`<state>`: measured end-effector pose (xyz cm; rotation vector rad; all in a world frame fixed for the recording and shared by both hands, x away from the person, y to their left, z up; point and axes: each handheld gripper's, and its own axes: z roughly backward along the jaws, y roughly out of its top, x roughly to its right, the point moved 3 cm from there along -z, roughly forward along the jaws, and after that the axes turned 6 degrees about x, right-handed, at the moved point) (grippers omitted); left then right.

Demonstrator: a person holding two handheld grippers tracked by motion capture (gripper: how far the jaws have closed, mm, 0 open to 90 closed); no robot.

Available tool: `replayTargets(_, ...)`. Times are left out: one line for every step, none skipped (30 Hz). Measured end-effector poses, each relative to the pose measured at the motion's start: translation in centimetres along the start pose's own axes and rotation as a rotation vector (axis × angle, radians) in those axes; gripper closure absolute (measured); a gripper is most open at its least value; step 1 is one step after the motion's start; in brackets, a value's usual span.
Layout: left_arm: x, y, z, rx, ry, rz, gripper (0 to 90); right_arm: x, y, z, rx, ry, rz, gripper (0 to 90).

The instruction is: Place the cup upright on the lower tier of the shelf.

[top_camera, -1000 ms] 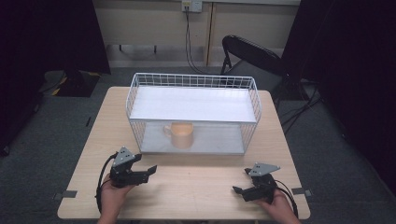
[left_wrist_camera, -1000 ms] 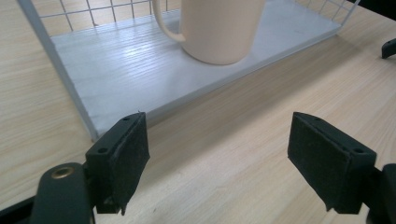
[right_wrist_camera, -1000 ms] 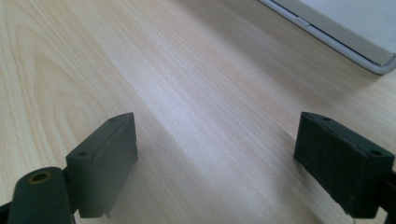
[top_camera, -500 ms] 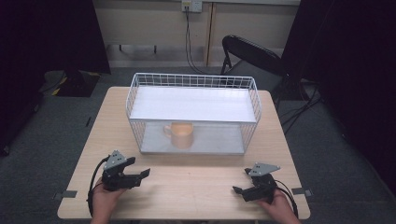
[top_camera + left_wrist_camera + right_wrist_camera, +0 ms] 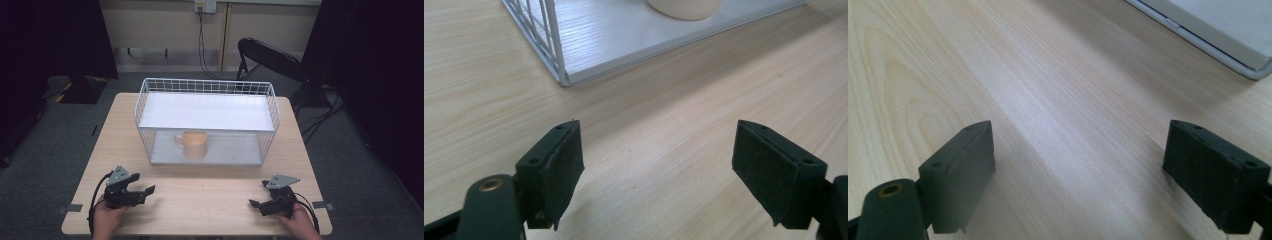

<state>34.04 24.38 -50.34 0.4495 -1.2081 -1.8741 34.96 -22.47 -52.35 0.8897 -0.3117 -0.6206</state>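
- Now the left gripper [image 5: 131, 190] rests low on the table [image 5: 200, 200], at about 7 o'clock on the tabletop, held by a hand [image 5: 107, 220] at the near edge.
- Its jaws stand wide apart with nothing but bare wood between them, as the left gripper view shows [image 5: 656, 170].
- The right gripper [image 5: 265, 204] sits at about 5 o'clock on the tabletop, in the other hand [image 5: 299, 225], well apart from the left one.
- Its jaws are also spread wide and empty, over plain wood grain in the right gripper view [image 5: 1078, 170].
- The cup [image 5: 192, 144] stands upright on the lower floor of the wire basket [image 5: 142, 107], under the white shelf [image 5: 207, 112], near the basket's front edge, handle pointing to 9 o'clock.
- From the left gripper the cup lies toward 1 o'clock, well apart, behind the basket's front edge.
- From the right gripper the cup lies toward 11 o'clock, likewise well apart.
- The left gripper view catches the cup's base [image 5: 684, 7] at 12 o'clock, with the basket's near corner [image 5: 559, 75] between it and the jaws.
- The right gripper view has the basket's floor edge [image 5: 1208, 42] at 1 o'clock.
- Neither gripper touches the basket or the cup.
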Motion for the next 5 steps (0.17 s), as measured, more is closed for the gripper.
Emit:
replayTargets(0.0, 0.0, 0.0, 0.0, 0.0, 0.0, 20.5, 0.0, 0.0, 0.0, 0.0, 0.0, 0.0, 12.6)
replayTargets(0.12, 0.01, 0.0, -0.009, 0.005, -0.004, 20.5, 0.0, 0.0, 0.0, 0.0, 0.001, 0.0, 12.6)
replayTargets(0.12, 0.01, 0.0, -0.009, 0.005, -0.004, 20.5, 0.0, 0.0, 0.0, 0.0, 0.001, 0.0, 12.6)
replayTargets(0.22, 0.03, -0.04, -0.011, 0.007, -0.014, 20.5, 0.0, 0.0, 0.0, 0.0, 0.0, 0.0, 12.6)
replayTargets(0.39, 0.02, -0.15, -0.016, 0.007, -0.02, 20.5, 0.0, 0.0, 0.0, 0.0, 0.0, 0.0, 12.5)
